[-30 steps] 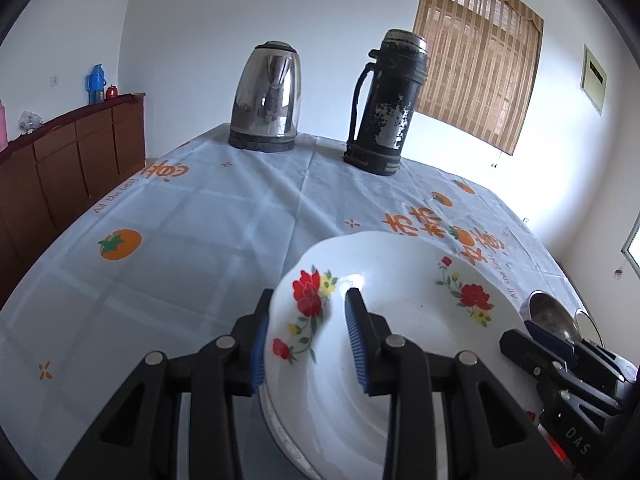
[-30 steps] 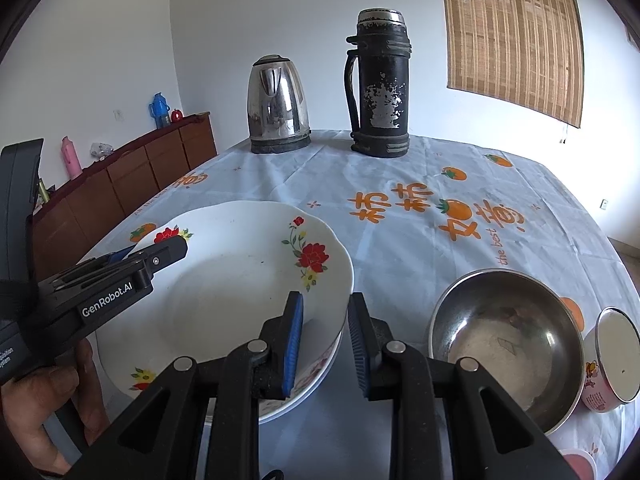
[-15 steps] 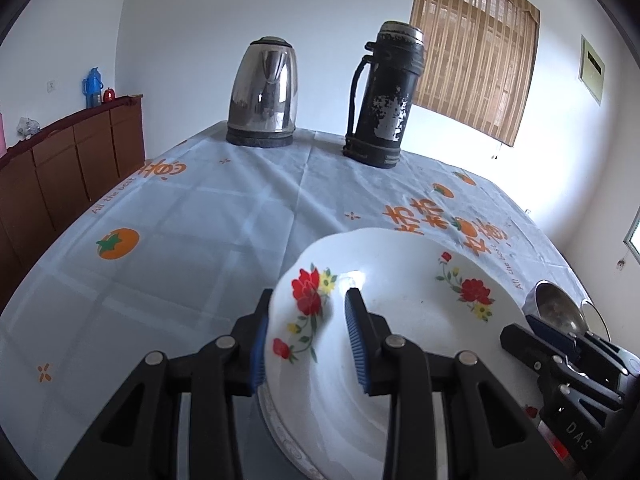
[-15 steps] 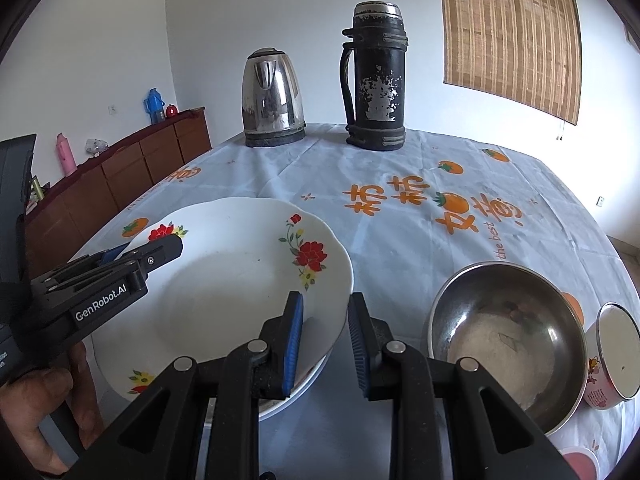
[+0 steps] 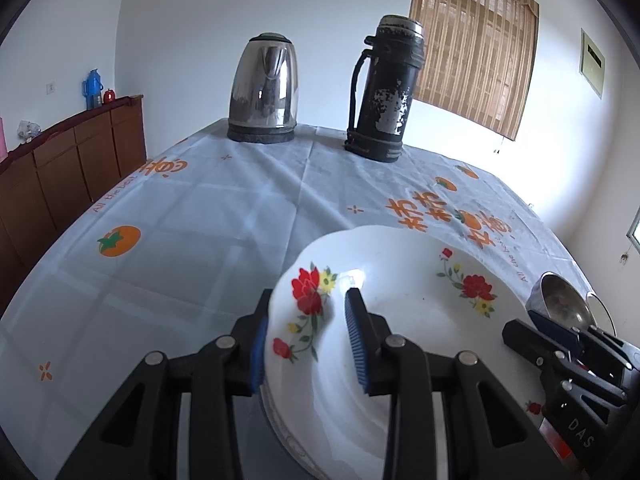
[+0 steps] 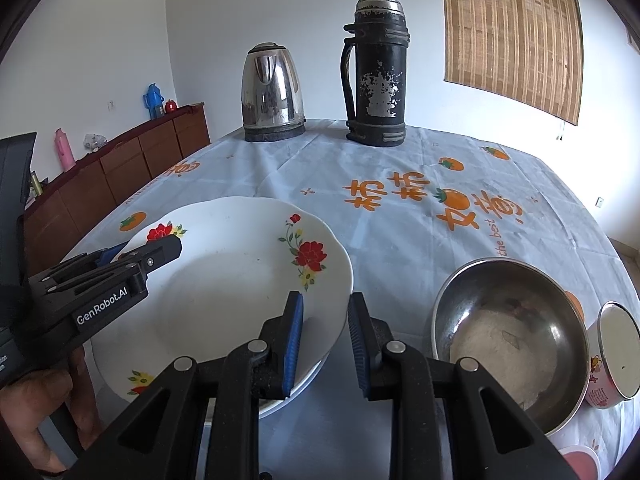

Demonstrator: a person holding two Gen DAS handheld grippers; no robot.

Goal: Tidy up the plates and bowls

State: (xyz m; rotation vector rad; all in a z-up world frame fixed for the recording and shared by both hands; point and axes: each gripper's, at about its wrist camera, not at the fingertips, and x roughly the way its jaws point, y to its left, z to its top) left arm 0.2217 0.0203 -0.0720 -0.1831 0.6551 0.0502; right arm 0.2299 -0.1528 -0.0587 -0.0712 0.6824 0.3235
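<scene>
A white floral plate (image 6: 240, 280) rests on top of another plate whose rim (image 6: 312, 376) shows beneath it; it also shows in the left wrist view (image 5: 400, 320). My left gripper (image 5: 306, 340) straddles the plate's left rim, one finger under and one over. My right gripper (image 6: 324, 344) straddles its right rim, jaws a little apart around it. A steel bowl (image 6: 508, 344) sits to the right on the table. A small enamel cup (image 6: 612, 364) lies beside the bowl.
A steel kettle (image 6: 274, 92) and a black thermos (image 6: 376, 76) stand at the table's far side. A wooden sideboard (image 6: 100, 184) runs along the left wall. A pink lid (image 6: 580, 456) lies near the front right edge.
Both grippers and the plate have risen slightly and drawn back toward me; the grip on the rim looks unchanged.
</scene>
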